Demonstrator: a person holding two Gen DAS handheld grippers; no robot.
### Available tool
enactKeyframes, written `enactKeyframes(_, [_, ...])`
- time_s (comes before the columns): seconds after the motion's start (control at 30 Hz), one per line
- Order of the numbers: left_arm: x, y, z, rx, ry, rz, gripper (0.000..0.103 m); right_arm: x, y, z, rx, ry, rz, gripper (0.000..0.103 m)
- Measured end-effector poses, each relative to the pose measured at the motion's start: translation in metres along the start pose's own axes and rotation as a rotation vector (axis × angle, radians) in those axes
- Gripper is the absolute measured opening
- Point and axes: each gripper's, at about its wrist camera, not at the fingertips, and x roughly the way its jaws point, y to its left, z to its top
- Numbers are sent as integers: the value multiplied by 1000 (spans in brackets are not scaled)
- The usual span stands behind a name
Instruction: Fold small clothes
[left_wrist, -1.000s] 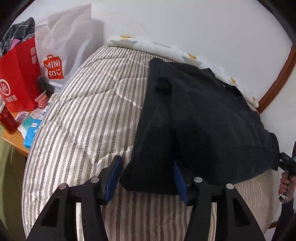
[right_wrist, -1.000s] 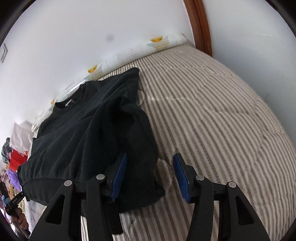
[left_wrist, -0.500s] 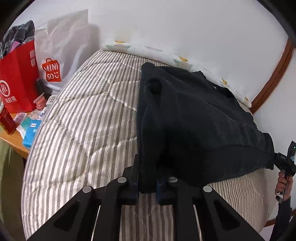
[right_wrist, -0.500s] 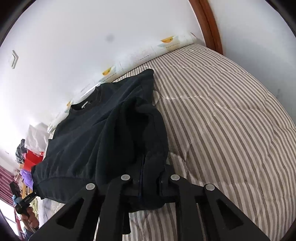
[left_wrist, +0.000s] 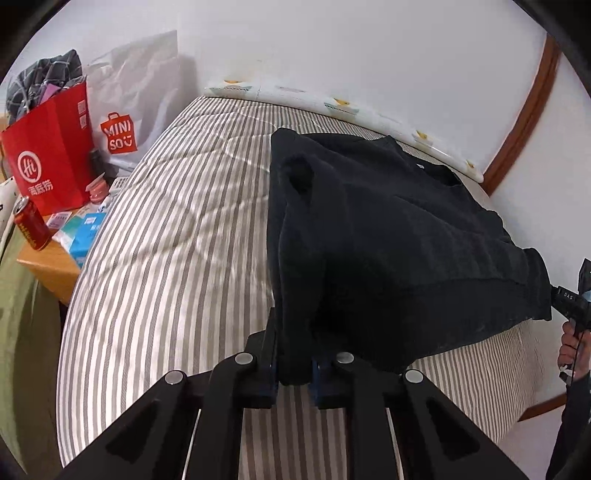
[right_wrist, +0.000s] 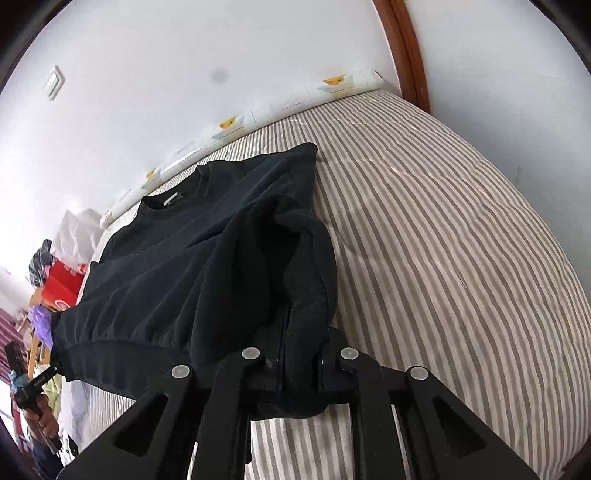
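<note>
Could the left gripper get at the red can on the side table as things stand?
Probably not yet: the left gripper is shut on the black sweatshirt hem. The red can stands unobstructed beside the striped bed, but the gripper would need to release first.

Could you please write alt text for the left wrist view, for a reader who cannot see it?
The left gripper is shut on the near corner of a black sweatshirt that lies on a striped bed. Shopping bags and a red can stand on a side table at left; a hand shows at the right edge.
</note>
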Motion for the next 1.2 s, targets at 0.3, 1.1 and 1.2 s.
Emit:
enactKeyframes(0.3, [-18,-12,-41,60,3,10,16,-32,-6,-31,-53,-22,-68,13])
enactKeyframes(1.1, [-16,-41,-25,45,8,-58,32,-35,42,-59,-123,-80,-112,45])
enactKeyframes(1.2, [-4,-40,-27,59,24,-40,40,-30,46,-59,-148,-82,-131,45])
